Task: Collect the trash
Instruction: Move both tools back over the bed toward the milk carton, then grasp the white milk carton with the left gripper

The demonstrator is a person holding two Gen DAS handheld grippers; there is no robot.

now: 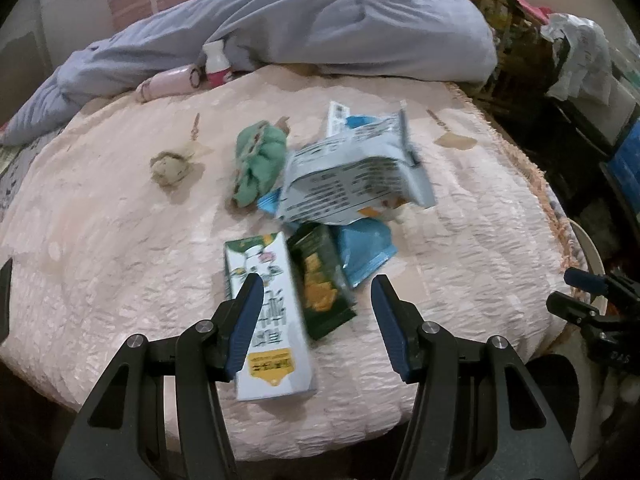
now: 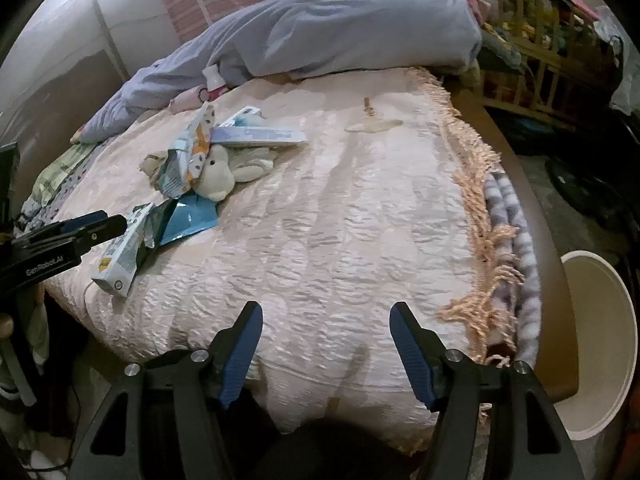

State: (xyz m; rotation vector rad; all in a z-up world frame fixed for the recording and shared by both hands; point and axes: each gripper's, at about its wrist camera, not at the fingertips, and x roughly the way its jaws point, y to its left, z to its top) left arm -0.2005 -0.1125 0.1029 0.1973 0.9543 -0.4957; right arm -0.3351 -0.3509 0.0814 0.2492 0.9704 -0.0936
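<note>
A white and green drink carton (image 1: pixel 272 320) lies on the pink bedspread (image 1: pixel 100 240) near its front edge. Beside it lie a dark green snack wrapper (image 1: pixel 324 284), a blue wrapper (image 1: pixel 368 252) and a large pale blue-white bag (image 1: pixel 352 176). My left gripper (image 1: pixel 316 292) is open, just above the carton and green wrapper, touching neither. My right gripper (image 2: pixel 326 320) is open and empty over bare bedspread (image 2: pixel 340 220), right of the pile. The carton (image 2: pixel 120 256) and the left gripper (image 2: pixel 80 228) show at the left of the right wrist view.
A cream bin (image 2: pixel 596 340) stands on the floor right of the bed. A green cloth (image 1: pixel 260 164), a crumpled beige wad (image 1: pixel 170 168), a white plush toy (image 2: pixel 224 176), a small bottle (image 1: pixel 216 64) and a blue-grey duvet (image 1: pixel 320 28) lie on the bed. Cluttered shelves (image 2: pixel 540 40) stand far right.
</note>
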